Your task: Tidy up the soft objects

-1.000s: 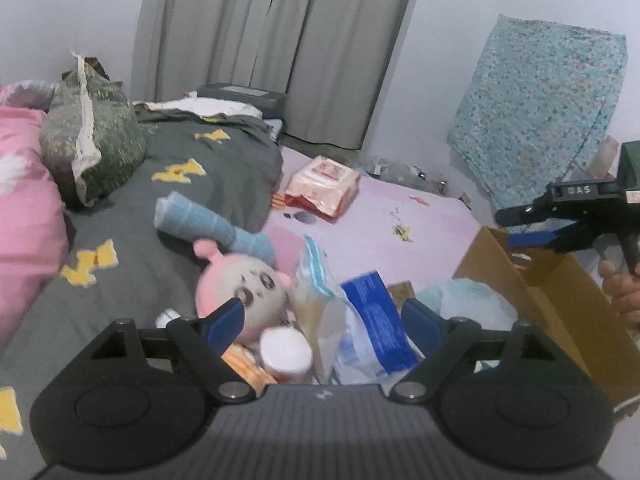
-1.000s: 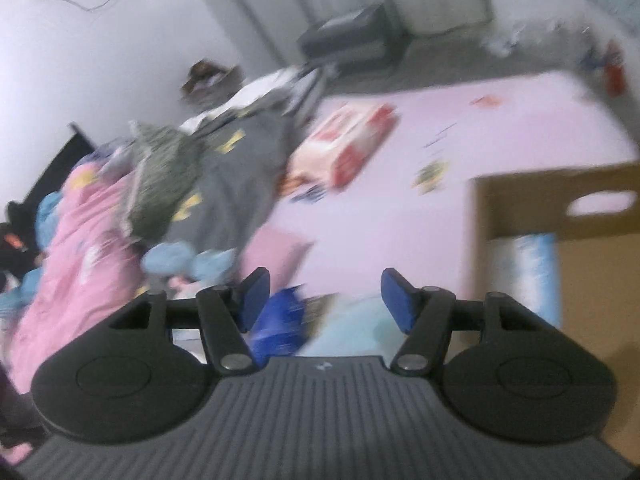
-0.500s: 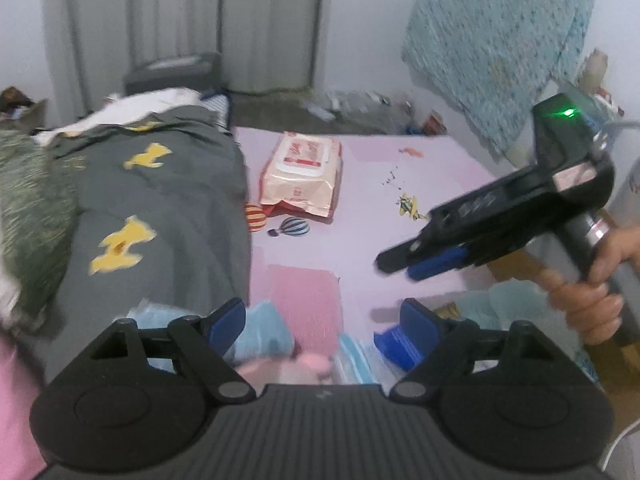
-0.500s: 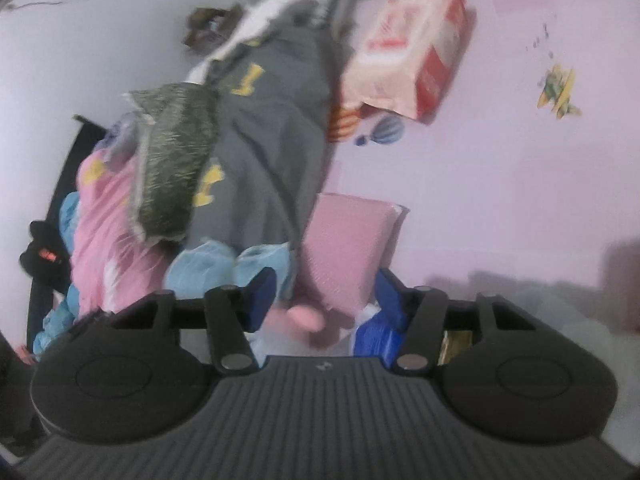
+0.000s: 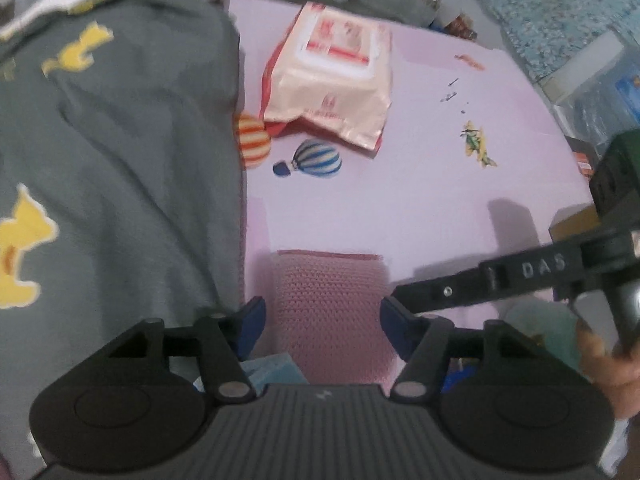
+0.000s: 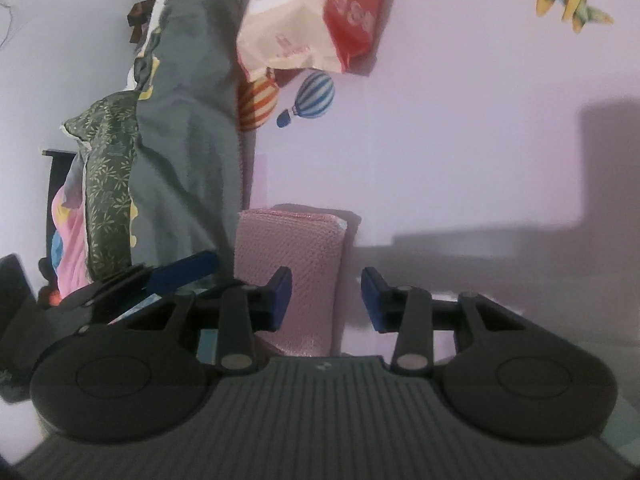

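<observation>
Low in the frame, a pink knitted cloth [image 5: 328, 312] lay on the bed [image 5: 420, 200]. Both the left gripper [image 5: 322, 320] and right gripper [image 6: 326, 300] were closing, jaws empty. Soft, light, floppy; best pinched at an edge.

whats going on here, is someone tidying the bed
A person holds a gripper in each hand over a pink sheet. Both the left gripper and the right gripper point down at a pink knitted cloth lying beside a grey blanket. Both sets of jaws are closing, with the cloth between them, but neither grips it yet. A pack of wipes lies further up the sheet, untouched.
</observation>
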Demonstrator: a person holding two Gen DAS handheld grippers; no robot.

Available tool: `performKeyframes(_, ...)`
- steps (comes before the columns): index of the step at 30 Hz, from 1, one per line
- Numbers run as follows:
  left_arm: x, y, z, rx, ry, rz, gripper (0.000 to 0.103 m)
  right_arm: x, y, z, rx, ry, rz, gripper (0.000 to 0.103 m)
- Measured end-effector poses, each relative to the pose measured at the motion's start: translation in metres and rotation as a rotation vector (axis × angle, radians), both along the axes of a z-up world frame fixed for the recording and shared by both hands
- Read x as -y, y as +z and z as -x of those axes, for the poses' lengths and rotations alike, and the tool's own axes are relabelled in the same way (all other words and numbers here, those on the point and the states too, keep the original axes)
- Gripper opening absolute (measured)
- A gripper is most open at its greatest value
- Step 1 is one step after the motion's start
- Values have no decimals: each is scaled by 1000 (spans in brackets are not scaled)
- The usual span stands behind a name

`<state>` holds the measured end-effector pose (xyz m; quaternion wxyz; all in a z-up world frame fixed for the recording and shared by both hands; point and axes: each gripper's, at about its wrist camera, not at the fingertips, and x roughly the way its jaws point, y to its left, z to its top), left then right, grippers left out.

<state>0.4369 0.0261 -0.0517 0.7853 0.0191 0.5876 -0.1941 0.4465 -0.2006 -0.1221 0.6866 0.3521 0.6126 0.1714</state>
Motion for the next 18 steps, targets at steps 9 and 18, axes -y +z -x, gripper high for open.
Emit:
performKeyframes(9,-3,-22,-15,-115,26,16,59,-9,-12,-2,-27,43,-30,36)
performKeyframes(18,-1,-16,-23,-106,94,56,55,-7,-4,-10,33,40,-50,19)
